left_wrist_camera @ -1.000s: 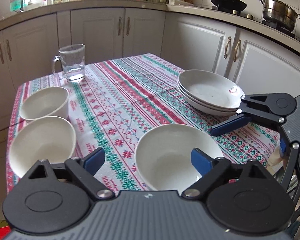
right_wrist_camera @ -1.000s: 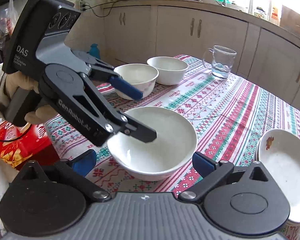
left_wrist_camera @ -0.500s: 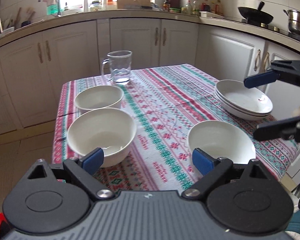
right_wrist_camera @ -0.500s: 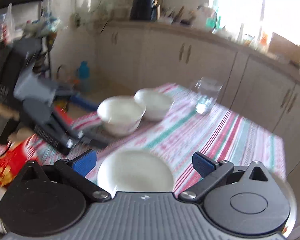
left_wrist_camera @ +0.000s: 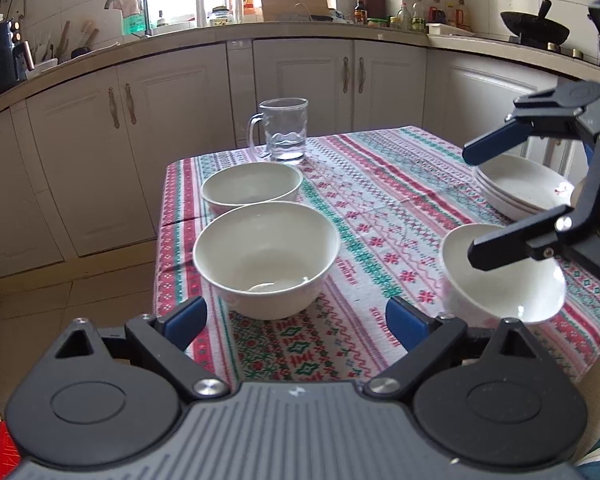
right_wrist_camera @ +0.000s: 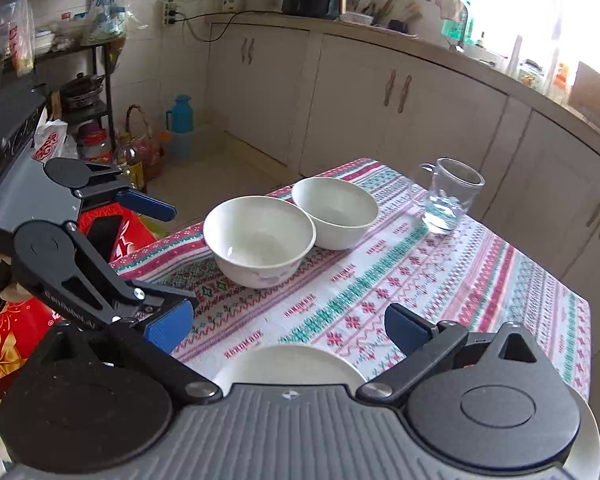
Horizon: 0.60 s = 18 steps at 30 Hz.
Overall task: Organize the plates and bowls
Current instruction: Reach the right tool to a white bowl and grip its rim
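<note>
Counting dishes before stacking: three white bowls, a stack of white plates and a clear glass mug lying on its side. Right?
Nearly. The clear glass mug stands upright, as the left wrist view shows. The three white bowls and stack of white plates are right.

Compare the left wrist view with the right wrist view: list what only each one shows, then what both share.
Only the left wrist view: the stack of plates, the wok on the stove, and the third bowl's full shape.
Only the right wrist view: the blue thermos on the floor, red boxes, a shelf with bags.
Both: two white bowls side by side, glass mug, patterned tablecloth, cabinets.
</note>
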{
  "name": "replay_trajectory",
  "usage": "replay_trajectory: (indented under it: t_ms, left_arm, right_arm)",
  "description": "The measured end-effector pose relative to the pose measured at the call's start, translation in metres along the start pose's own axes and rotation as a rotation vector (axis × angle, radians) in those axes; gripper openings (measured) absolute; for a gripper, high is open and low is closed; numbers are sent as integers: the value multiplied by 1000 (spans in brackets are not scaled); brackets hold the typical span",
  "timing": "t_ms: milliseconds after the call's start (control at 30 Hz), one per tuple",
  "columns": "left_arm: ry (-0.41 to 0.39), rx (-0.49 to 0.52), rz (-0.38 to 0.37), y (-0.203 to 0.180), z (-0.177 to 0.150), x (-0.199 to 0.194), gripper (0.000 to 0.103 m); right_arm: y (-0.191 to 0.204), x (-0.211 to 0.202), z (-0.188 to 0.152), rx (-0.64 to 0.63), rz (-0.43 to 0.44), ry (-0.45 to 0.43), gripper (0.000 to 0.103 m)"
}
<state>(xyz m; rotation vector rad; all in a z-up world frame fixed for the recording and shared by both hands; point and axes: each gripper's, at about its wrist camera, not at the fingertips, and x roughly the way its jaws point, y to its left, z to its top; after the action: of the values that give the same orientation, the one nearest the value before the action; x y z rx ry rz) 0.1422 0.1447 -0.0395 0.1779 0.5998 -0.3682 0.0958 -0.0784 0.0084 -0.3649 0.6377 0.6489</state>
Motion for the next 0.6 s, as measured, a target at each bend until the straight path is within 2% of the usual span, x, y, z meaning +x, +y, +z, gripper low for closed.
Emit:
replay_trajectory:
  t_ms: [333,600]
  left_arm:
    - [9,46,64,14,-5,31,96]
    - [15,63,56,20,-6,53,96]
  right_arm:
    - [1,50,32,-44,67,86,103]
    - [-1,92,52,-38,106,140,103]
